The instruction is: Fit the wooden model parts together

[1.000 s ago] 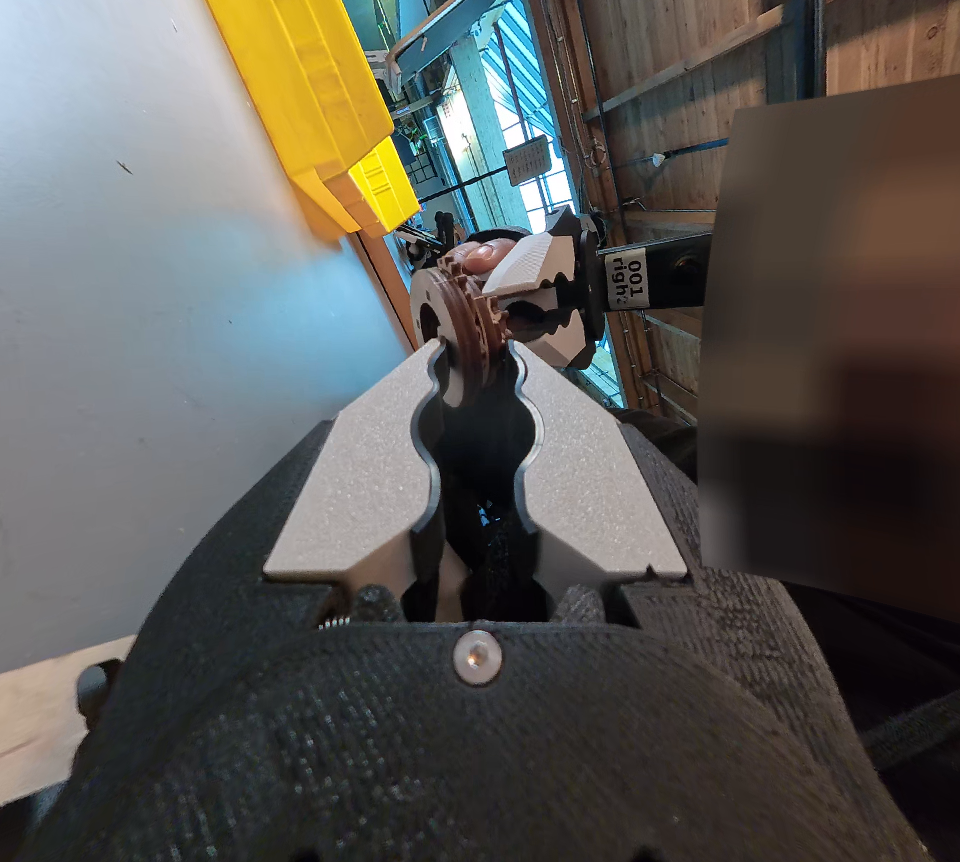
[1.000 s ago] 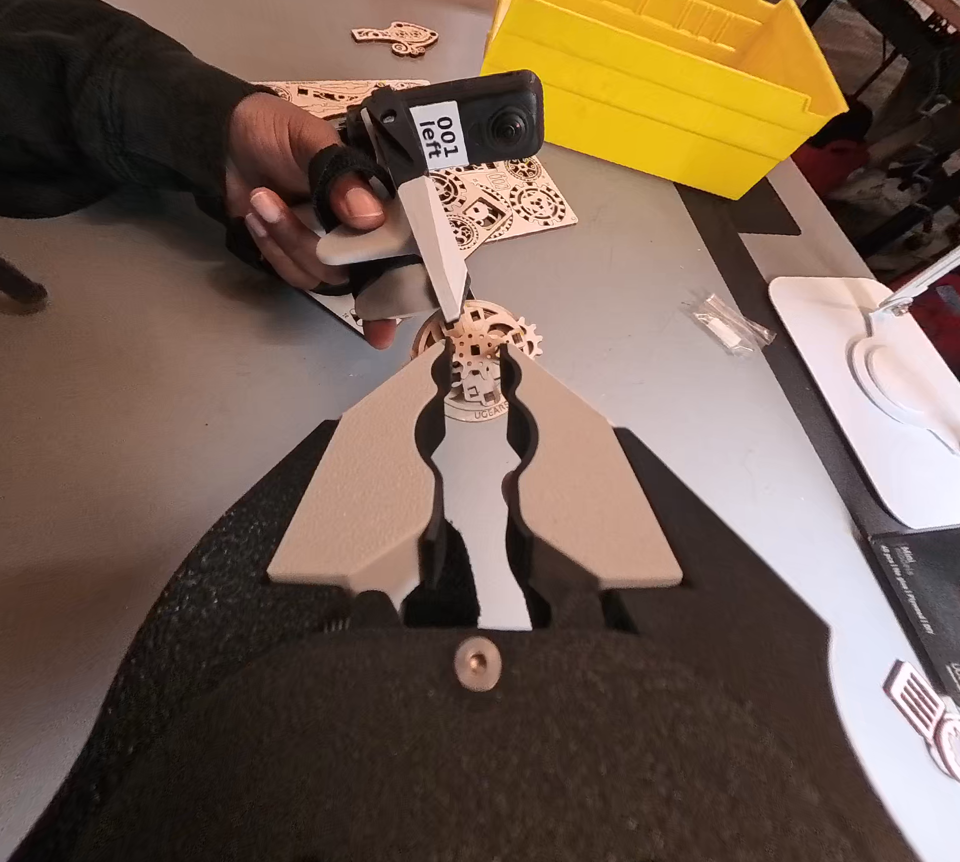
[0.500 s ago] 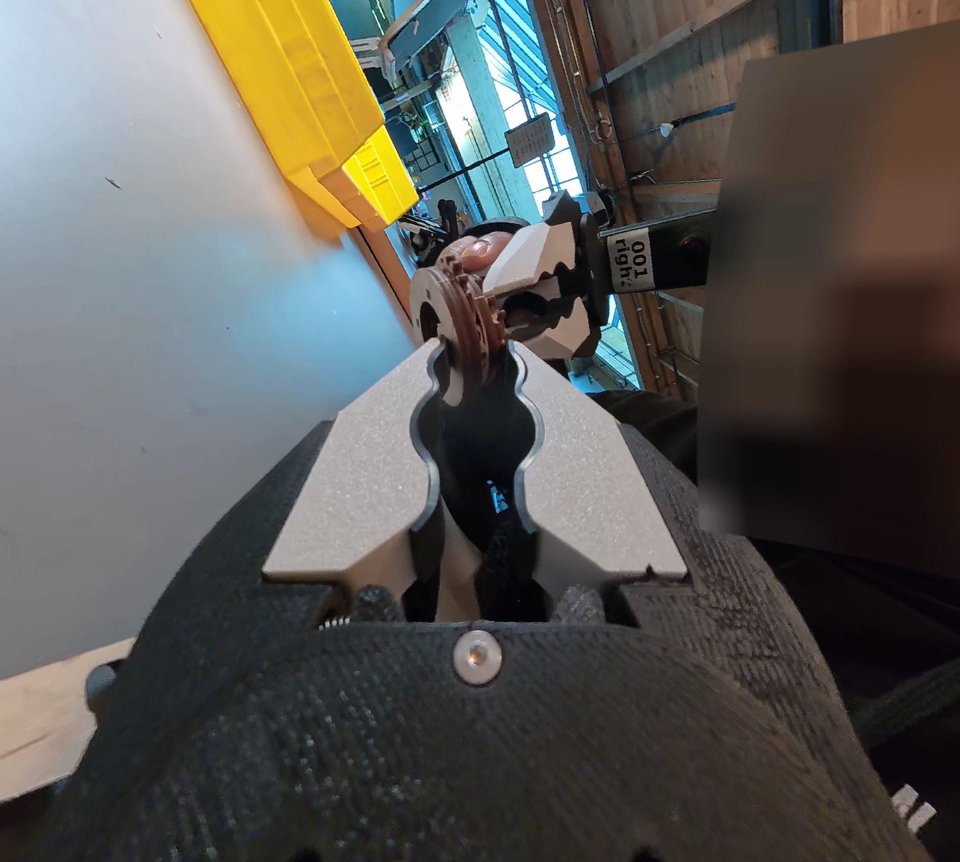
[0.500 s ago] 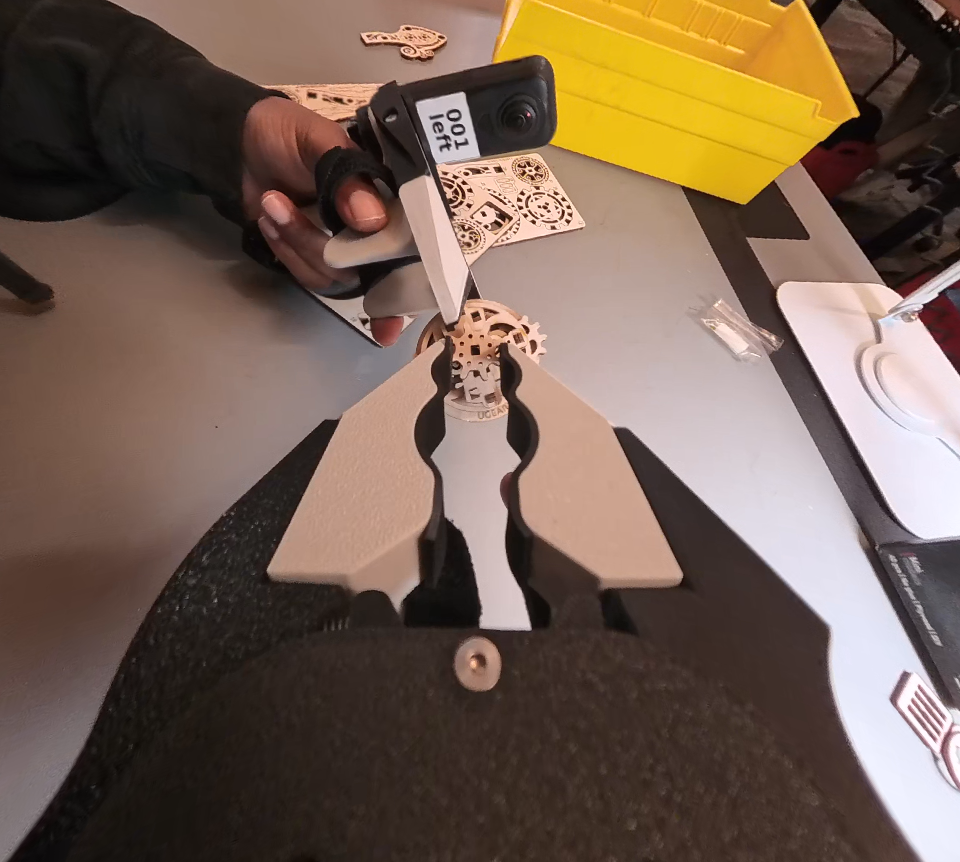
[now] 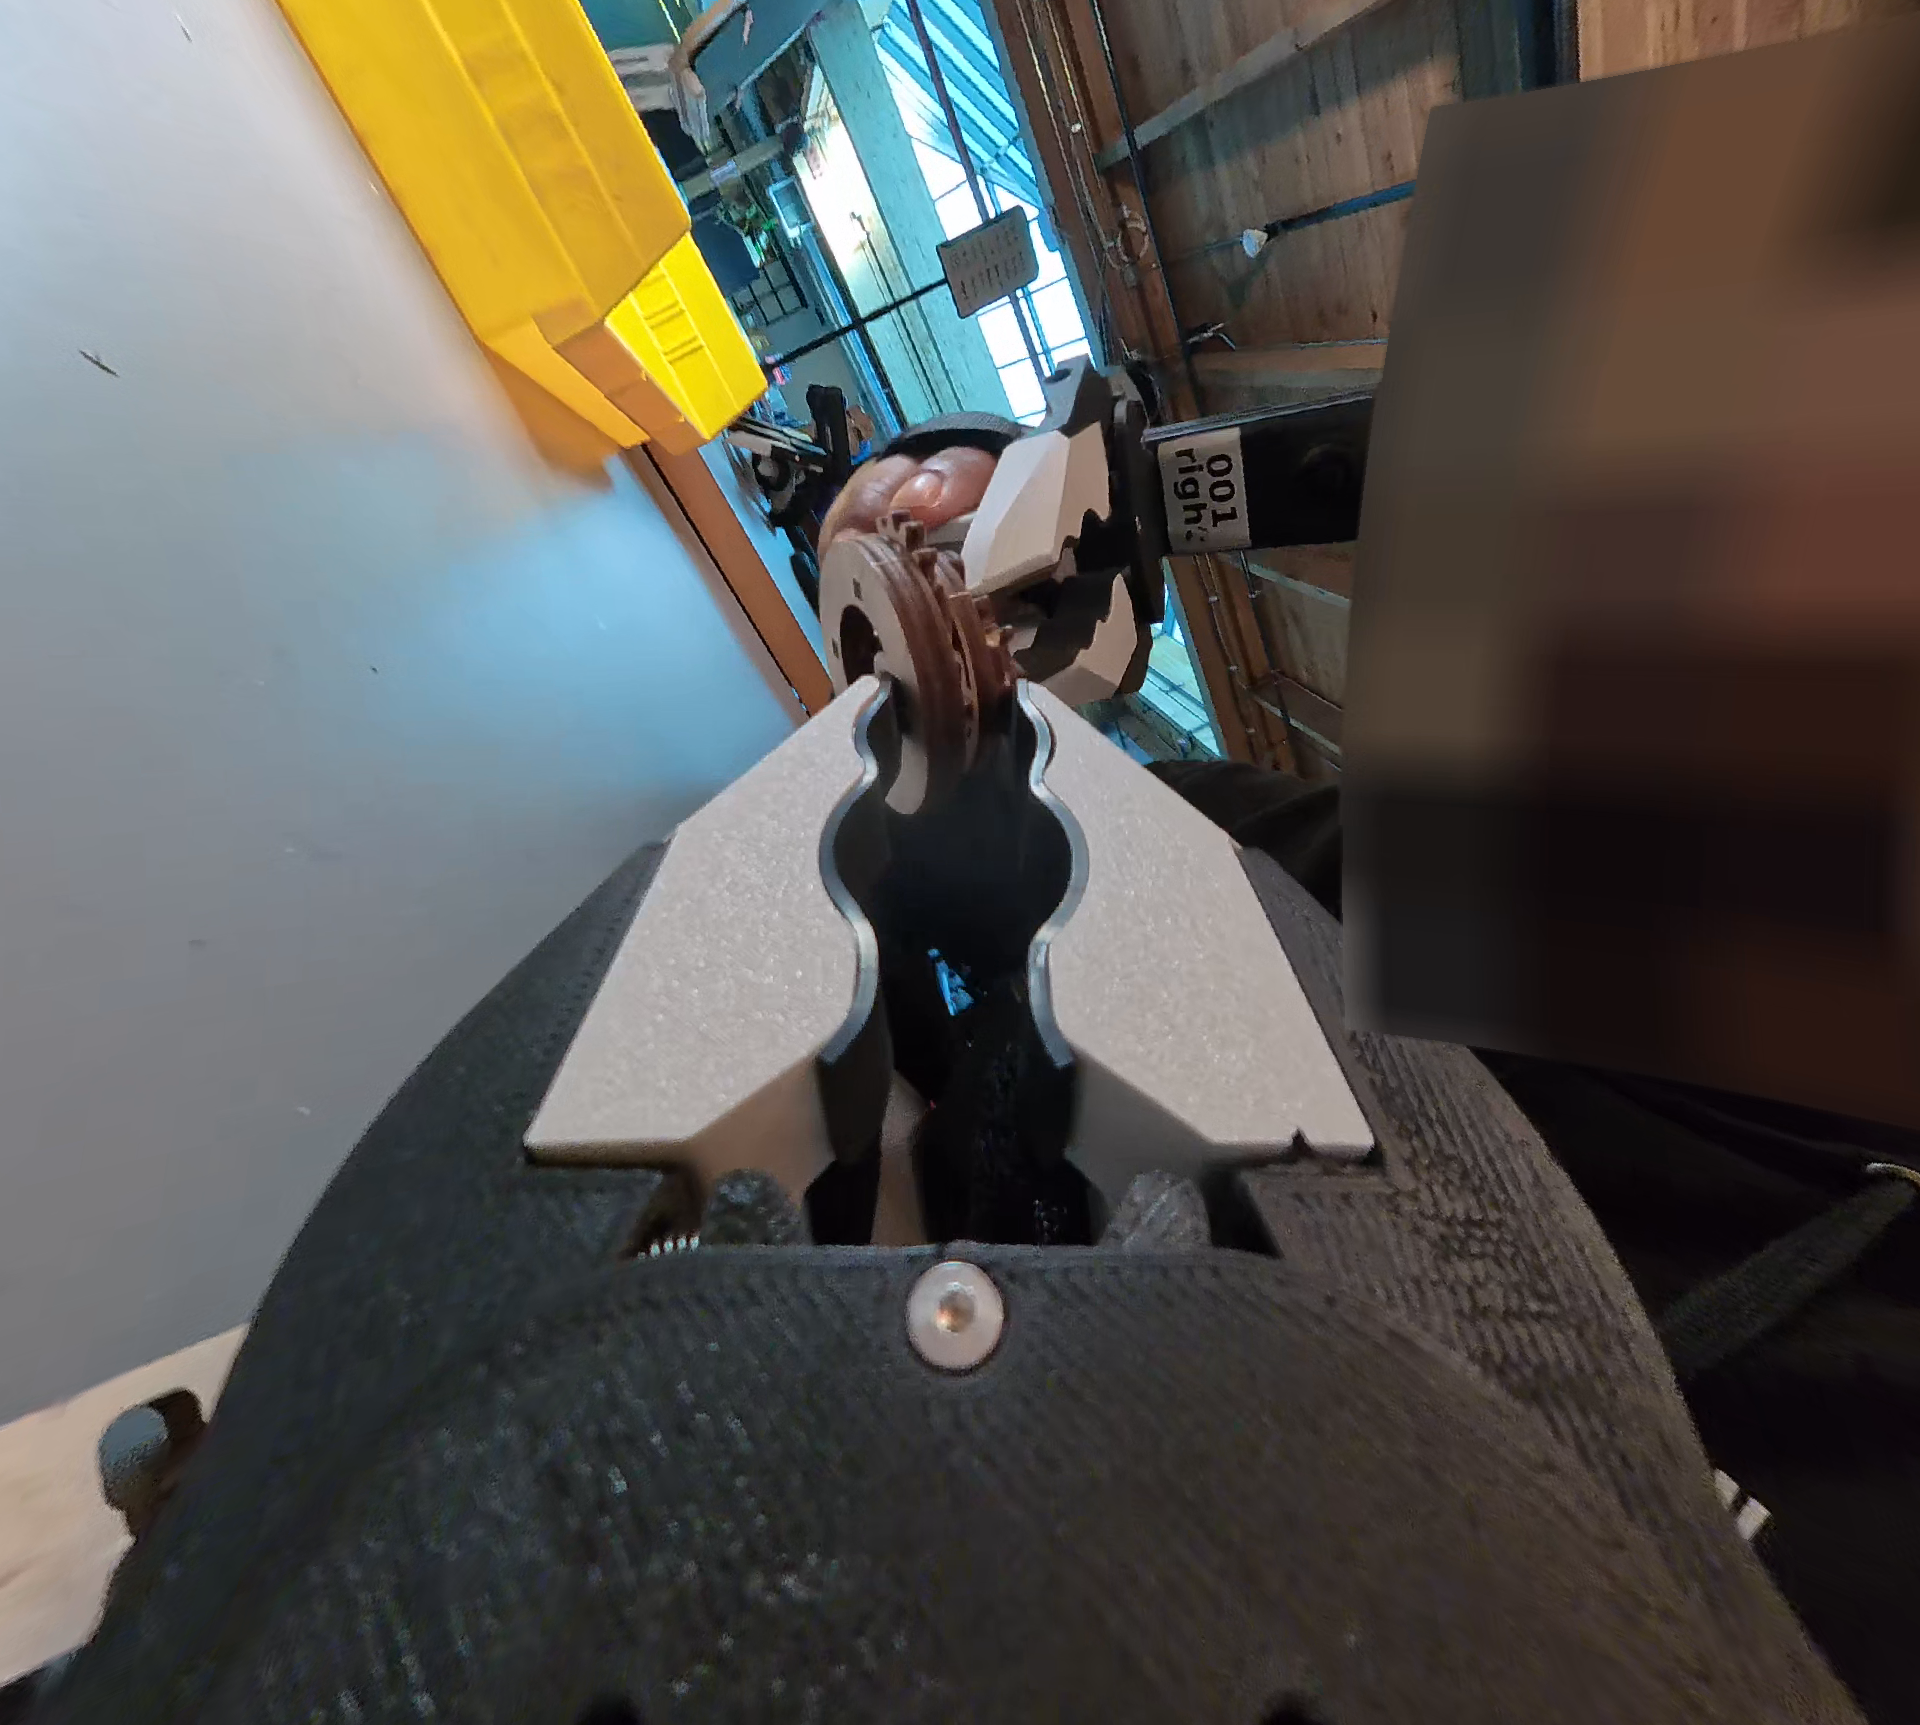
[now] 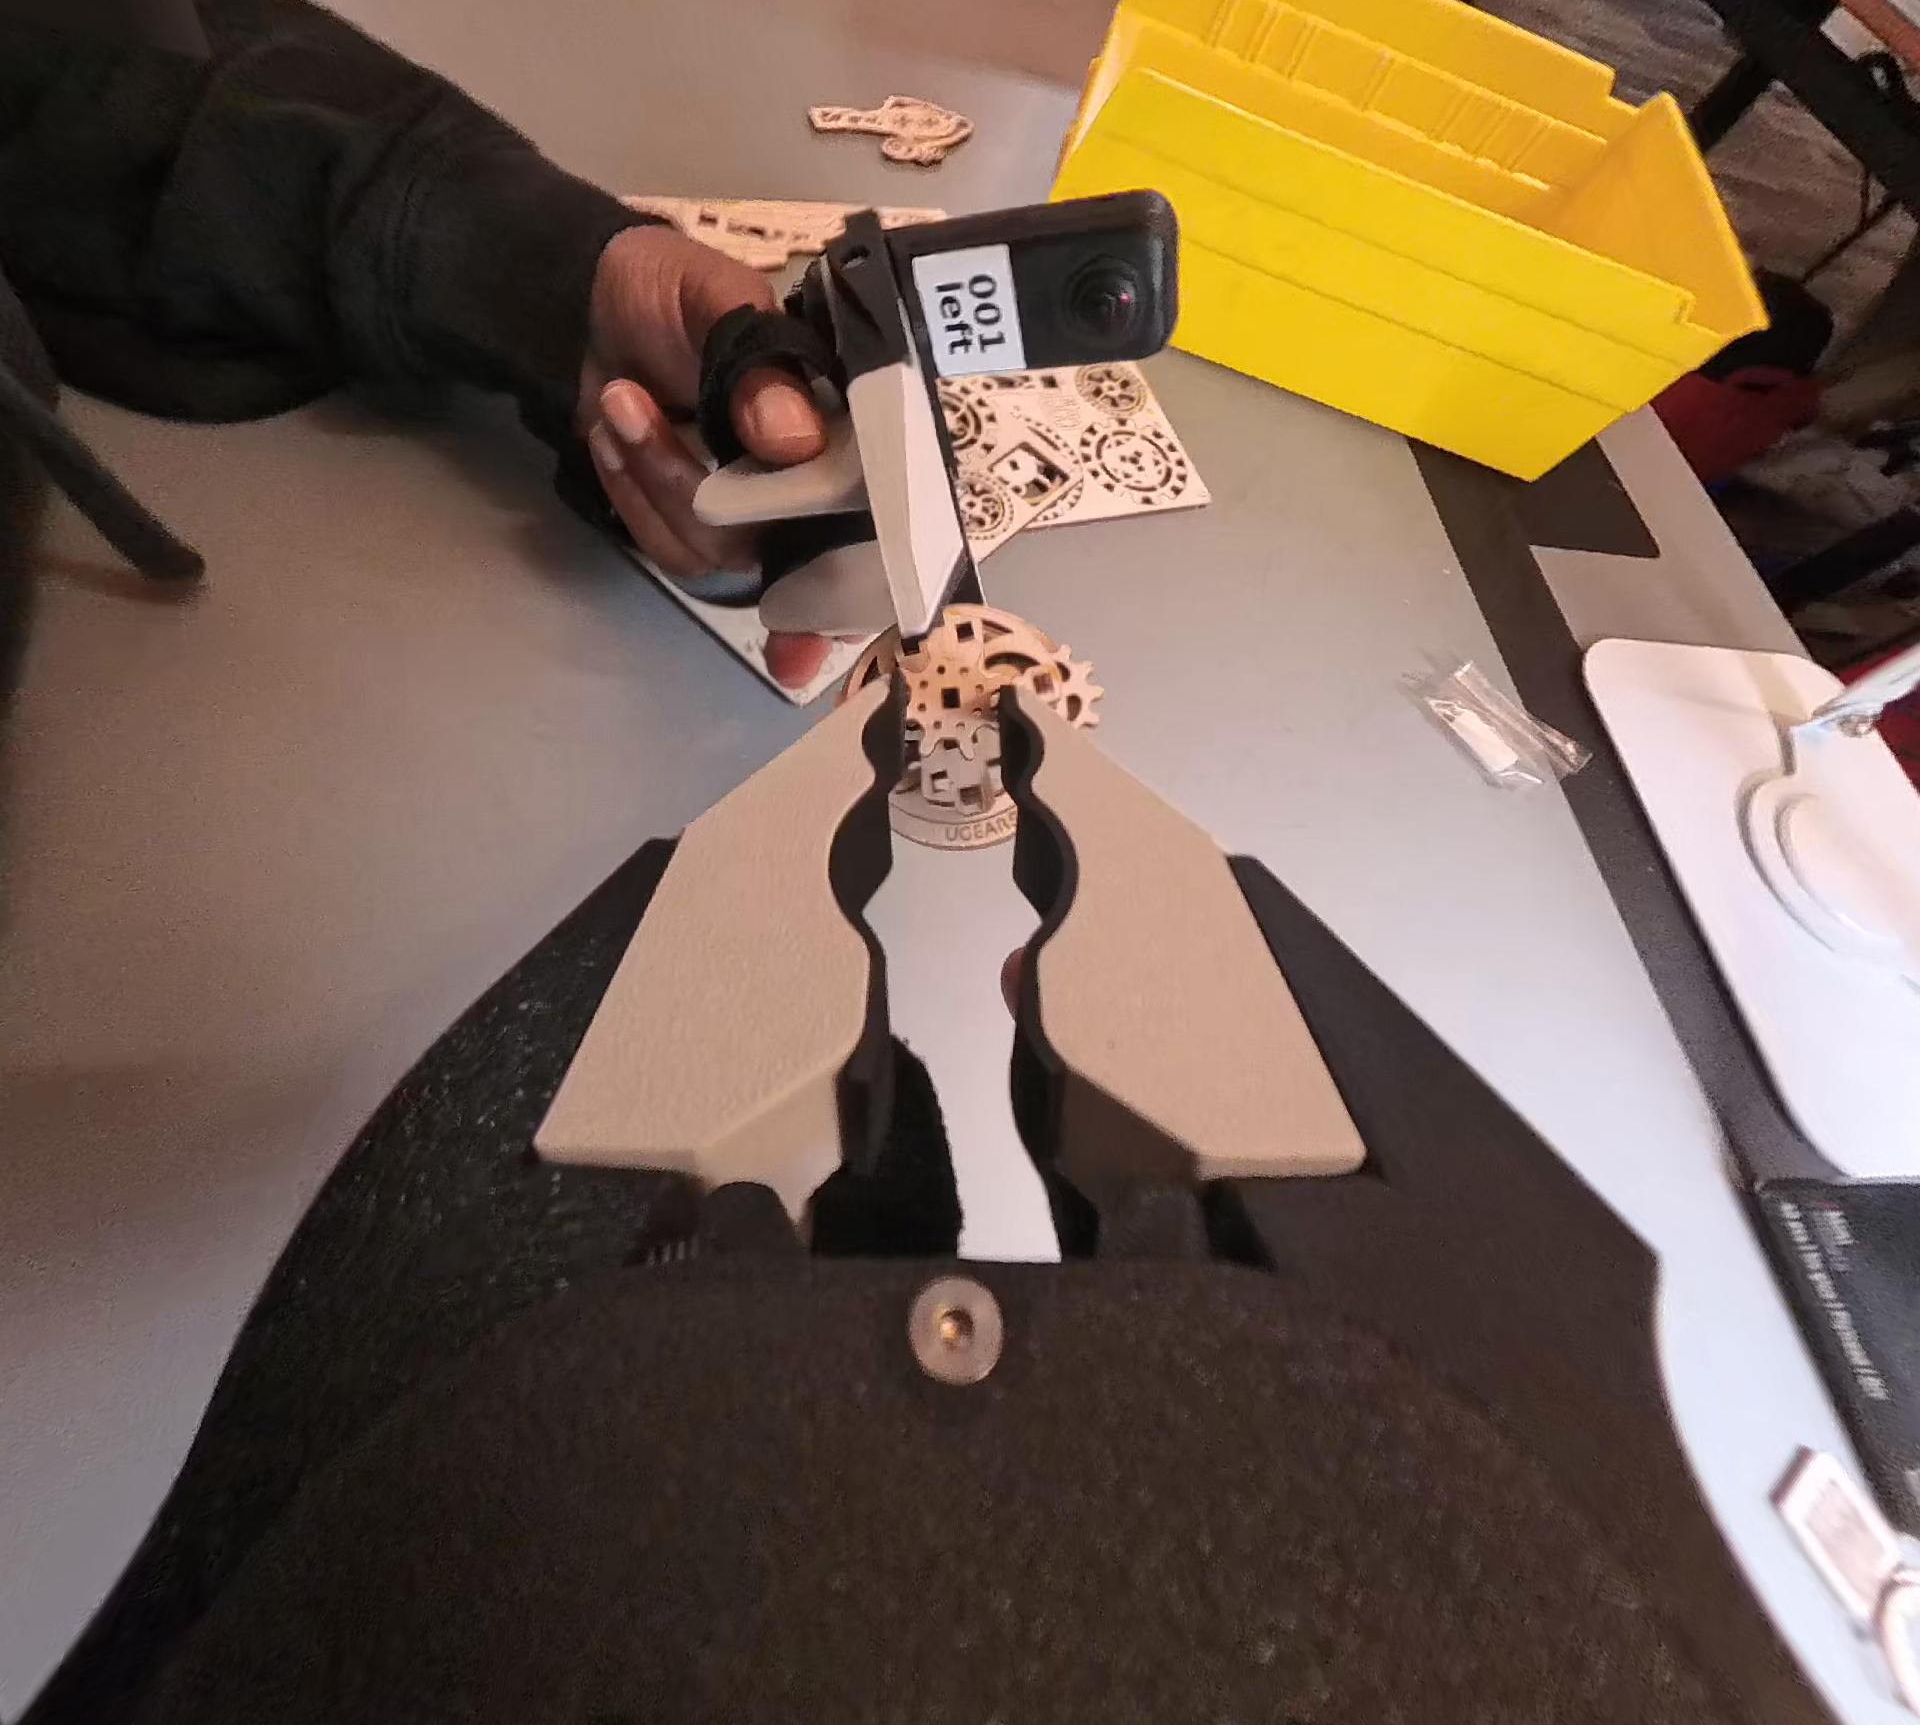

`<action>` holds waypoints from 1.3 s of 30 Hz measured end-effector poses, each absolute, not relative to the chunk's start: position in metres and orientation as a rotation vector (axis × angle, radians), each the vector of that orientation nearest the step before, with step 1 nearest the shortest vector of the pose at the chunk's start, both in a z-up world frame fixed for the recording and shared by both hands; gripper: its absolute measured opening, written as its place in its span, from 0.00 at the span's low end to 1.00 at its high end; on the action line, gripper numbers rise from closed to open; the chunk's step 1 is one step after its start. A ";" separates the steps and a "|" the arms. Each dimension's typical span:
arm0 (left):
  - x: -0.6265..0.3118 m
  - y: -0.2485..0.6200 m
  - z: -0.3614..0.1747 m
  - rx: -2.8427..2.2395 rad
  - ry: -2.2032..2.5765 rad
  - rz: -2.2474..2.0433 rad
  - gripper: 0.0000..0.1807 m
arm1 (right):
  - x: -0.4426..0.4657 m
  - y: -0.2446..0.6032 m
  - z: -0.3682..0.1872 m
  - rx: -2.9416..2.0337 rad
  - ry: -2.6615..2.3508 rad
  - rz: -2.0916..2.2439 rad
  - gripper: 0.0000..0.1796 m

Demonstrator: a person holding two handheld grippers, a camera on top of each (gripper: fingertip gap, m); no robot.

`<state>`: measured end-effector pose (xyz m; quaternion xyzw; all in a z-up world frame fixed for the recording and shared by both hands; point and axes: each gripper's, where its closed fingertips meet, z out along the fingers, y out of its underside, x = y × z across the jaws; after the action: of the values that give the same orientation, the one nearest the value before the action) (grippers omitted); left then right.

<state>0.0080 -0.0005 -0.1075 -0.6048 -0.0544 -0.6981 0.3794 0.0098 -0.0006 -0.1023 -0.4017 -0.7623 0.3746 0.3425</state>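
A round wooden gear assembly (image 6: 971,688) is held above the grey table (image 6: 416,740) between both grippers. My right gripper (image 6: 951,699) is shut on its small gear-shaped top parts, with the round base disc (image 6: 956,828) showing between the fingers. My left gripper (image 5: 945,688) is shut on the same assembly (image 5: 914,626), seen edge-on as stacked brown discs with teeth. In the right wrist view the left gripper (image 6: 928,621) comes down onto the assembly from above, held by a hand (image 6: 665,387). In the left wrist view the right gripper (image 5: 1023,600) meets it from the far side.
A yellow bin (image 6: 1403,252) stands at the back right and also shows in the left wrist view (image 5: 468,117). A wooden parts sheet (image 6: 1101,449), a loose wooden piece (image 6: 894,127), a small plastic bag (image 6: 1486,719), a white tray (image 6: 1714,896) and a dark booklet (image 6: 1860,1280) lie on the table. Left and right tips are no more than a few centimetres apart.
Both grippers keep their hold on the assembly. The two have shifted only slightly together; nothing was let go or taken up.
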 end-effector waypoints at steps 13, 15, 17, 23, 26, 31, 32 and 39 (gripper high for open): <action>-0.008 0.006 -0.076 -1.311 -0.175 -1.387 0.10 | -0.006 0.012 -0.071 -1.412 -1.407 0.973 0.09; -0.009 0.003 -0.069 -1.258 -0.175 -1.355 0.10 | -0.007 0.009 -0.063 -1.439 -1.336 0.989 0.08; -0.010 0.000 -0.063 -1.220 -0.159 -1.332 0.11 | -0.008 0.006 -0.056 -1.447 -1.287 0.990 0.09; -0.011 -0.008 -0.051 -1.166 -0.103 -1.227 0.11 | -0.010 -0.001 -0.043 -1.457 -1.200 0.958 0.09; -0.010 -0.010 -0.048 -1.163 -0.066 -1.153 0.11 | -0.010 -0.004 -0.039 -1.455 -1.163 0.928 0.09; -0.006 -0.011 -0.048 -1.155 -0.066 -1.181 0.11 | -0.006 -0.004 -0.039 -1.430 -1.172 0.875 0.09; -0.006 -0.012 -0.046 -1.139 -0.077 -1.202 0.11 | -0.006 -0.005 -0.037 -1.428 -1.168 0.872 0.09; -0.010 -0.013 -0.043 -1.037 -0.175 -1.355 0.11 | -0.010 -0.007 -0.033 -1.433 -1.110 0.897 0.08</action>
<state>-0.0099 -0.0129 -0.0435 -0.4574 -0.0772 -0.5974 0.6541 -0.0100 -0.0065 -0.0326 -0.6005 -0.4651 0.3757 0.5310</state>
